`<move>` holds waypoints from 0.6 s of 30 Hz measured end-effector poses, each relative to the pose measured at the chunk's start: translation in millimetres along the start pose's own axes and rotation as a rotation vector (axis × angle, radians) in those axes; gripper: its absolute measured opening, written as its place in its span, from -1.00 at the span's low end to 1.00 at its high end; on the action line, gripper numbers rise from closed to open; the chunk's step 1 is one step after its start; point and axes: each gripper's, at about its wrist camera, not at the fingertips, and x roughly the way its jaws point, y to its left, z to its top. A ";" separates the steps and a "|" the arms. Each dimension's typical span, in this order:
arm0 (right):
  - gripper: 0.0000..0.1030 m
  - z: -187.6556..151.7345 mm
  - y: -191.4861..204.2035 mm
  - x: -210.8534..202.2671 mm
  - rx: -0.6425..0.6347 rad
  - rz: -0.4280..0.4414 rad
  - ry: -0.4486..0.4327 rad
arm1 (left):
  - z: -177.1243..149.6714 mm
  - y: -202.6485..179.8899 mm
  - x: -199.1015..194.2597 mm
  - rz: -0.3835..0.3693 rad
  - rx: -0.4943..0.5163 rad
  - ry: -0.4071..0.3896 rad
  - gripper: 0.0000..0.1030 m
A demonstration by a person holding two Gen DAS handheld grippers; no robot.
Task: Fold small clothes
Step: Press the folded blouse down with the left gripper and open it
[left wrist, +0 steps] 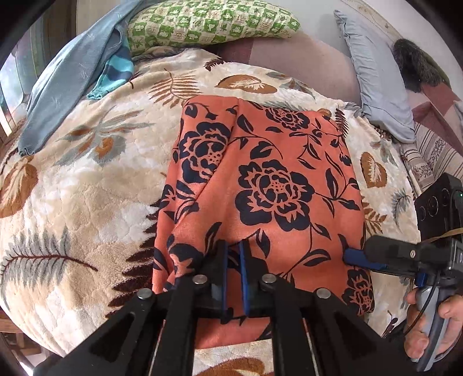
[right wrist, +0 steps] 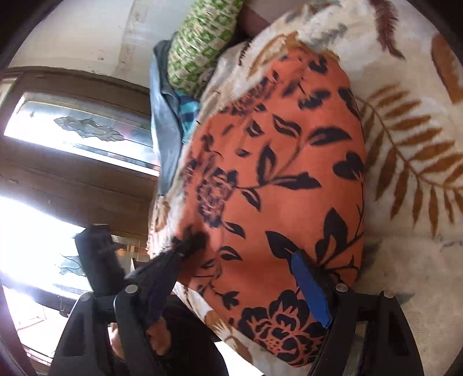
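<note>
Left wrist view shows the left gripper [left wrist: 233, 254] clenched on the near hem of the orange floral garment [left wrist: 269, 185], part-folded on the bed blanket [left wrist: 86, 179], while the right gripper [right wrist: 254, 260], at 3 o'clock, gapes released, so the next fold likely needs it pinching that edge.

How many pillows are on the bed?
2. The green checked pillow lies at the far end, beside the blue clothes. The pale blue pillow lies along the right side. Others may be hidden.
</note>
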 end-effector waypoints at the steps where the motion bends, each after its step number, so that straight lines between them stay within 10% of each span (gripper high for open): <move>1: 0.59 -0.4 2.5 -3.4 0.006 -0.002 -0.013 | -0.5 -2.2 -6.1 0.003 0.013 -0.022 -0.43; 8: 0.59 -14.6 29.1 -23.2 -0.073 -0.045 -0.028 | 6.5 -8.5 -30.6 0.072 0.054 -0.120 0.12; 18: 0.60 -13.1 15.7 -30.0 -0.024 -0.037 -0.063 | 15.7 -7.5 -16.0 0.089 0.040 -0.096 0.16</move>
